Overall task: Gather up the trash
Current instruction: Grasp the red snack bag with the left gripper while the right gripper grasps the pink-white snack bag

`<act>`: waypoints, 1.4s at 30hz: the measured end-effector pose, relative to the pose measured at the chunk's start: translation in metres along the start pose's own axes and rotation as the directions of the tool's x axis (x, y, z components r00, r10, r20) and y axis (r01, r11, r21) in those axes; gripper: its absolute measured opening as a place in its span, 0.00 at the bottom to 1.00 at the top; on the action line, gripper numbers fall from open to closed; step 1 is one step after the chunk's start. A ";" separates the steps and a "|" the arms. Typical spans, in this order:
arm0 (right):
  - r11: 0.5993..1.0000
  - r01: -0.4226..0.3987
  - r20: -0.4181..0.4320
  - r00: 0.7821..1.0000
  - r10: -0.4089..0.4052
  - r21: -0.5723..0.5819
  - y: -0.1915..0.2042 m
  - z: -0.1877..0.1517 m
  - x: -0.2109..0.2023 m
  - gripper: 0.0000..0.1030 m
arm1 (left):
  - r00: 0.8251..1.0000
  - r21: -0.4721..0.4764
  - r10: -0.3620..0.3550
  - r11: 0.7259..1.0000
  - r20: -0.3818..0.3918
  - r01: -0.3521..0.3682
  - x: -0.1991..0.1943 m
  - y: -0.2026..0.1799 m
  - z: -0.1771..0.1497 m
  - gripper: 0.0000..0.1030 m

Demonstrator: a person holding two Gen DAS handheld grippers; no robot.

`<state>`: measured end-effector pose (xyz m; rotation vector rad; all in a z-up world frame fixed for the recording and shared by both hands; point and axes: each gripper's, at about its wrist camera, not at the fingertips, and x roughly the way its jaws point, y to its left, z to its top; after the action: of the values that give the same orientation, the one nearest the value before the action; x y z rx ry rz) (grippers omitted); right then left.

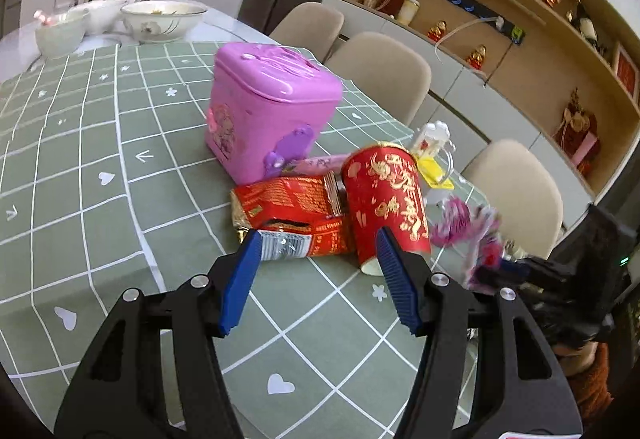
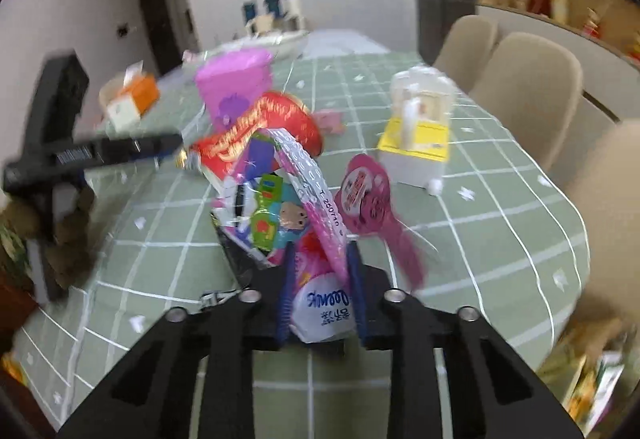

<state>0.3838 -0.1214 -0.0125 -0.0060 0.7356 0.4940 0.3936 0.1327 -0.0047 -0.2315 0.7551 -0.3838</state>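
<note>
In the right wrist view the right gripper is seen nearly closed, its jaws pressed on a crumpled pink snack wrapper that sticks up from between them toward 12 o'clock – a pink round tag hangs off it at 2 o'clock. No earlier picture is given, so only the grip itself is told. In the left wrist view the left gripper is held about half open with nothing between its jaws; a red paper cup lies tipped on the counter at 1 o'clock, just beyond the right pad, and a red foil packet lies at 12 o'clock, just past the left pad. Behind them, at 11 o'clock, a pink lidded bin stands upright. A clear and yellow toy stands apart at 2 o'clock of the right jaws
</note>
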 end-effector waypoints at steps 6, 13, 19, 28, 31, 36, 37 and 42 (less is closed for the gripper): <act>0.995 0.050 0.103 0.993 -0.060 0.090 -0.002 -0.020 -0.036 0.14 | 0.999 0.048 0.047 0.998 0.008 -0.047 0.003 -0.008 0.002 0.55; 0.987 0.044 0.092 0.994 -0.058 0.154 -0.012 -0.048 -0.045 0.14 | 0.984 0.064 0.167 0.985 -0.060 -0.163 0.032 0.009 0.029 0.57; 0.985 0.041 0.074 0.996 -0.054 0.167 -0.017 -0.065 -0.048 0.14 | 0.982 0.011 0.156 0.988 -0.103 -0.156 0.050 0.018 0.033 0.44; 0.986 0.006 0.108 0.994 -0.023 0.164 -0.017 -0.069 -0.053 0.14 | 0.969 0.124 0.244 0.964 -0.050 -0.236 0.010 -0.023 0.004 0.00; 0.986 -0.014 0.117 0.993 -0.006 0.169 -0.018 -0.073 -0.056 0.14 | 0.968 0.115 0.250 0.962 -0.003 -0.248 -0.013 -0.028 0.001 0.00; 0.983 -0.033 0.126 0.992 0.010 0.179 -0.018 -0.081 -0.060 0.14 | 0.988 0.110 0.156 0.981 0.020 -0.157 -0.022 -0.027 0.000 0.42; 0.983 -0.038 0.127 0.992 0.015 0.182 -0.017 -0.082 -0.061 0.14 | 0.991 0.123 0.136 0.983 0.016 -0.137 -0.019 -0.027 0.002 0.49; 0.986 -0.031 0.124 0.992 0.010 0.164 -0.015 -0.083 -0.064 0.14 | 0.987 0.273 0.156 0.952 -0.039 -0.140 0.018 -0.027 0.015 0.53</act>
<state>0.2962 -0.1764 -0.0359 0.1862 0.6549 0.4477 0.4089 0.1017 0.0036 0.0936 0.7651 -0.3478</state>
